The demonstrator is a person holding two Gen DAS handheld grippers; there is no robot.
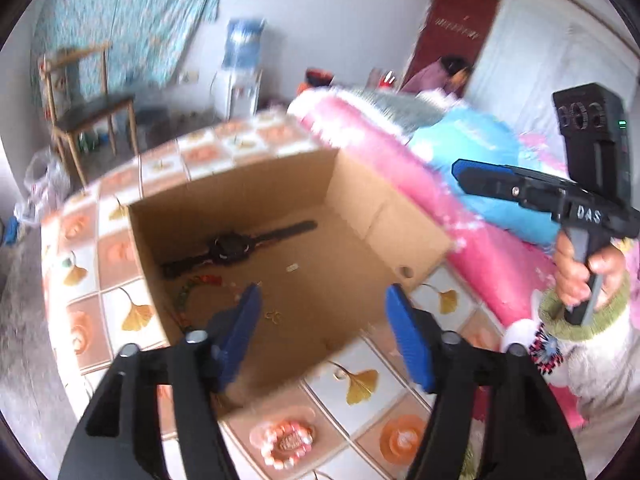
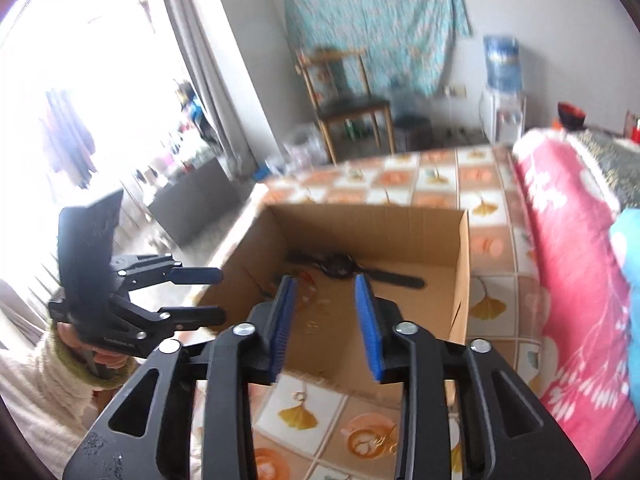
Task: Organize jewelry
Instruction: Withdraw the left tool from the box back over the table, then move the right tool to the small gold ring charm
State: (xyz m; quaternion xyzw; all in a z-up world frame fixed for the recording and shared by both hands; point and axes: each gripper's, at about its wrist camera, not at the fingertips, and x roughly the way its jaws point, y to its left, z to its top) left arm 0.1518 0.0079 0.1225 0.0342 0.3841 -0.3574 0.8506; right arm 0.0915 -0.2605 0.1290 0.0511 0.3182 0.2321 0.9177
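A person in a fluffy white sleeve with a green cuff (image 1: pixel 560 316) holds two black grippers over a patterned table (image 1: pixel 132 316), both released and gripping nothing. The left gripper (image 1: pixel 324 336) hangs over the near rim of an open cardboard box (image 1: pixel 360 216), its blue pads (image 1: pixel 408 340) spread wide with only air between them. The right gripper (image 2: pixel 326 320) points down into the same box from the other side, its jaws parted less widely and likewise empty; in the left camera's view it shows at the right edge, held in a hand (image 1: pixel 576 276) by its grey handle. On the tablecloth just in front of the box lies a pink and white bead bracelet (image 1: pixel 286 442), outside the box. Inside, on the cardboard floor, a black wristwatch (image 1: pixel 232 250) lies flat with its strap stretched out toward the far wall, and nearer the gripper sit a string of red and green beads (image 1: pixel 192 292) and small gold pieces (image 1: pixel 274 316), blurred. Beside the table is a rolled pink blanket (image 1: pixel 400 168) with a blue one (image 1: pixel 472 152) behind it. Farther back stand a wooden chair (image 1: pixel 86 104) and a water dispenser (image 1: pixel 240 68), under a turquoise cloth (image 1: pixel 132 12) hung on the wall.
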